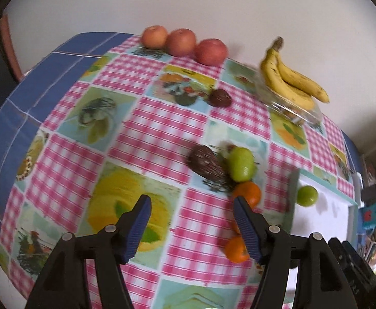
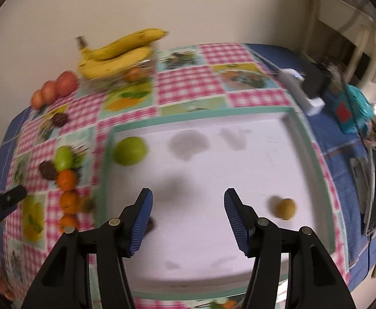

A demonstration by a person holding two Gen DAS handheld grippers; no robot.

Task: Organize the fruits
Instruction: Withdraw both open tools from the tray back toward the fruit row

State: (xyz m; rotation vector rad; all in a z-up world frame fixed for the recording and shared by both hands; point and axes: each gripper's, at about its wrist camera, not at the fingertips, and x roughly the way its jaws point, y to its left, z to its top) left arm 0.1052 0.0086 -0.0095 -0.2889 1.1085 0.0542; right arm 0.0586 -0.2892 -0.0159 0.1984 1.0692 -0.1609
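My left gripper (image 1: 191, 204) is open and empty above the chequered tablecloth, just left of two oranges (image 1: 248, 193) (image 1: 235, 249). A green fruit (image 1: 240, 163) and a dark brown fruit (image 1: 204, 163) lie beyond them. My right gripper (image 2: 188, 200) is open and empty over the white tray (image 2: 239, 234). In the tray lie a green fruit (image 2: 130, 150) at the far left, a small yellow-brown fruit (image 2: 285, 208) at the right, and a dark fruit (image 2: 150, 226) partly hidden behind my left finger.
Three red apples (image 1: 181, 41) line the far edge by the wall. Bananas (image 1: 289, 77) rest on a clear container (image 1: 291, 108). Another dark fruit (image 1: 220, 97) lies mid-table. A white device (image 2: 302, 90), a teal toy (image 2: 352, 110) and a tablet (image 2: 374, 185) sit right of the tray.
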